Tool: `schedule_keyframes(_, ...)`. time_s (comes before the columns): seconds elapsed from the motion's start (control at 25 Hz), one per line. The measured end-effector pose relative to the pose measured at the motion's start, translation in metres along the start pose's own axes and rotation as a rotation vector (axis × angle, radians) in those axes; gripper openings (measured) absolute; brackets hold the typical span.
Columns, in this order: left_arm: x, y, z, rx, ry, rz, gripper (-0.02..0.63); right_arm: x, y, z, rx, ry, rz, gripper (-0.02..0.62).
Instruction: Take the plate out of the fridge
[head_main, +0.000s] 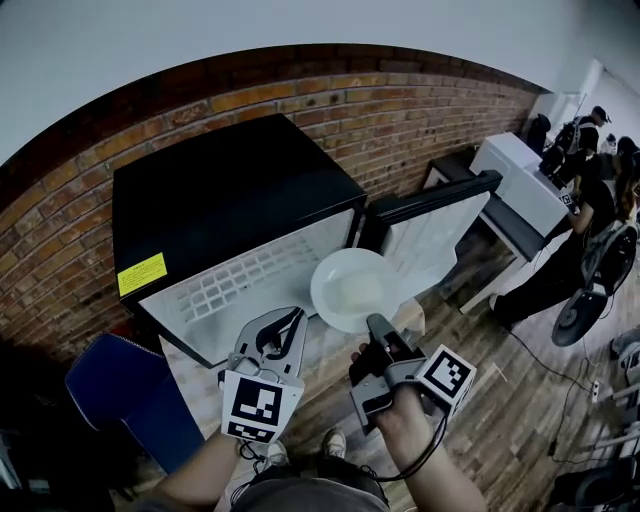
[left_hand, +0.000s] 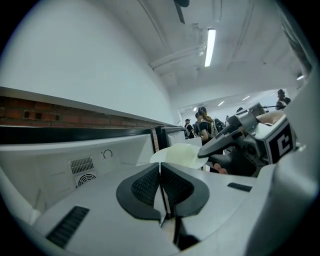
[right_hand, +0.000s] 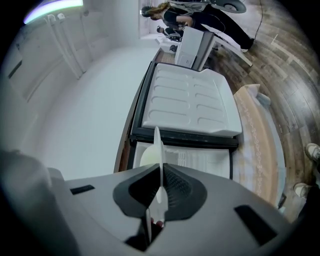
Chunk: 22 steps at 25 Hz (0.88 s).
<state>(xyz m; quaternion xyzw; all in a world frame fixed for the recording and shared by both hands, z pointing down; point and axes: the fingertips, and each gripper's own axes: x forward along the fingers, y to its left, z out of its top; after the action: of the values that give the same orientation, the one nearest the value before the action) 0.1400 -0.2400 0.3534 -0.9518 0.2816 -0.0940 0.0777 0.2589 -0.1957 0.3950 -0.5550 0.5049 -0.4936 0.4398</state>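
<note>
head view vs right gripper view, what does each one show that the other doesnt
Only the head view: the left tongs, a blue chair, and the yellow sticker on the black fridge.
Only the right gripper view: the round white plate seen edge-on, pinched between the right tongs.
Both: that plate, the open white fridge door, and the wooden floor.
</note>
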Motion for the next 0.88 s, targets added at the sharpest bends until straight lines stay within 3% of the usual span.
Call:
schedule_keyframes(0.44,0.022,-0.048,0.004,0.020,0.000,-0.114,0.020,-0.049,-0.023,0.036,0.029,-0.105,-0.037,0.032)
schedule_keyframes(0.88,0.033,-0.072,-0.013,0.045,0.043,-0.156,0.020,-0.071,-0.058,0.047,0.068,-0.133,-0.085,0.032)
